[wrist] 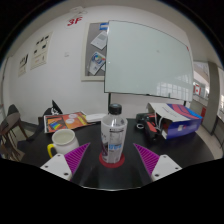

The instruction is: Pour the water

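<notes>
A clear plastic water bottle [114, 131] with a dark cap and a blue-white label stands upright on a red coaster [112, 157] on the dark table [190, 150]. It stands between my two fingers, with a gap at each side. My gripper [112, 158] is open; the purple pads [78, 157] flank the bottle's base. A yellow mug [63, 142] with a white inside stands left of the bottle, just beyond the left finger.
A colourful box [176, 119] and dark items lie on the table at the right. Books or papers [67, 121] lie at the back left. A chair [13, 128] stands far left. A whiteboard [147, 59] hangs on the wall behind.
</notes>
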`<state>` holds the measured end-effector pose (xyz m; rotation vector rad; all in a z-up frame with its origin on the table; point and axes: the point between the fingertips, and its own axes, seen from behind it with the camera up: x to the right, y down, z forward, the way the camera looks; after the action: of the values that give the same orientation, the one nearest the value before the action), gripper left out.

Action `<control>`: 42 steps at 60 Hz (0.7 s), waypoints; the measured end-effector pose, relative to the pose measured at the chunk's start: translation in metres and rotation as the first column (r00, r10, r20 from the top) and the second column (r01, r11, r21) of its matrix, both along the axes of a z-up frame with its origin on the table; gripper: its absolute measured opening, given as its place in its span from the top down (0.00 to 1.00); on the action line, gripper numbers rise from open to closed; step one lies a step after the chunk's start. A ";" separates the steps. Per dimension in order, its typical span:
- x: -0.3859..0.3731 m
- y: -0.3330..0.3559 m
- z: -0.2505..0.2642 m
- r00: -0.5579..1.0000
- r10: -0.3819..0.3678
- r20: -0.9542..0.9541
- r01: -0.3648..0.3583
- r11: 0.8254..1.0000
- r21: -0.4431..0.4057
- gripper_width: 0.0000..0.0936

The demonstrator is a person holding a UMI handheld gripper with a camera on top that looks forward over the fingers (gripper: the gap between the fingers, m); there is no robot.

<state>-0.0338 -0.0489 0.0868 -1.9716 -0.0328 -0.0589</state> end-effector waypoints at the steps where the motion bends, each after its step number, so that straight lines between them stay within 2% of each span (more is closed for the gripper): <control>1: 0.000 -0.011 0.006 1.000 -0.005 -0.001 0.005 1.000 -0.004 0.10; 15: -0.011 -0.153 0.050 0.997 -0.071 0.031 0.072 0.997 -0.024 0.10; 25: -0.023 -0.241 0.064 0.996 -0.080 0.036 0.081 0.995 -0.051 0.10; 42: -0.024 -0.305 0.092 0.994 -0.088 0.061 0.088 0.996 -0.010 0.10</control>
<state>-0.0578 -0.3538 0.1789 -1.9827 0.0143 -0.1764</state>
